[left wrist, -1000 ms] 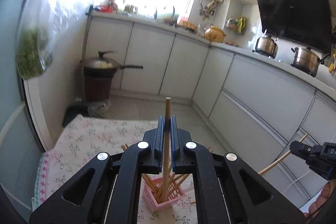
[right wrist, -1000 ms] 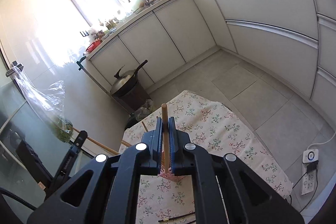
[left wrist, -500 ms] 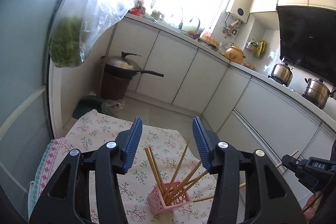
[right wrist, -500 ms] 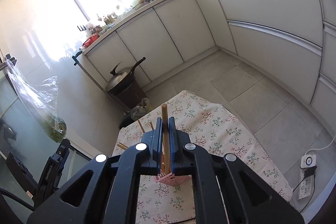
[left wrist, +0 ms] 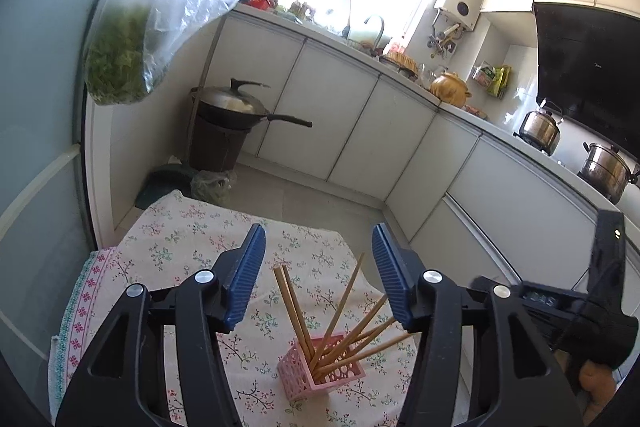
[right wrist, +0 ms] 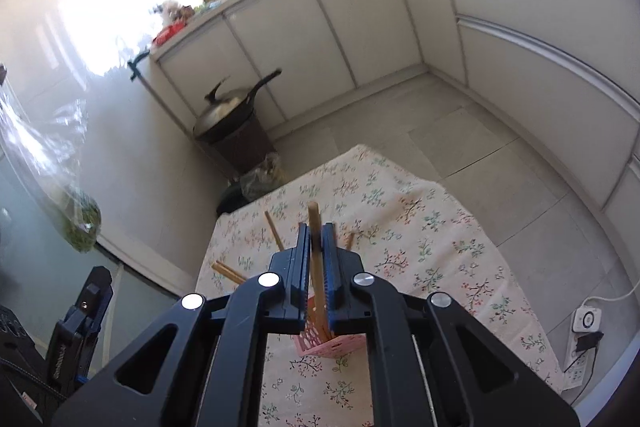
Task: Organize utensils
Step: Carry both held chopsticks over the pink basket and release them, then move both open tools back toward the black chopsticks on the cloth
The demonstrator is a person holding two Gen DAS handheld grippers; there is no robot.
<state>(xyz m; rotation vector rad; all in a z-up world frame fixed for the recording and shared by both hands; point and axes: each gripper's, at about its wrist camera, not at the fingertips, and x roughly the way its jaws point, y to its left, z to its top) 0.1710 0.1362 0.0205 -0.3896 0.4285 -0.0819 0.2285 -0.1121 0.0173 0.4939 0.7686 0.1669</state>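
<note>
A pink lattice holder stands on the flowered tablecloth with several wooden chopsticks leaning in it. My left gripper hovers above and behind it. Its jaws are opening and nothing is between them. My right gripper is right over the same holder. One chopstick stands between its blue pads, slightly slanted, with its lower end down in the holder. The right jaws are opening, and a thin gap shows beside the stick.
A lidded wok sits on a brown bin beyond the table's far edge. A plastic bag of greens hangs at the left. White cabinets and counter pots line the wall. A power strip lies on the floor.
The left jaws spread wide off the chopstick they held, and it now leans in the holder. The right gripper carried its chopstick over the holder and its pads have eased apart.
</note>
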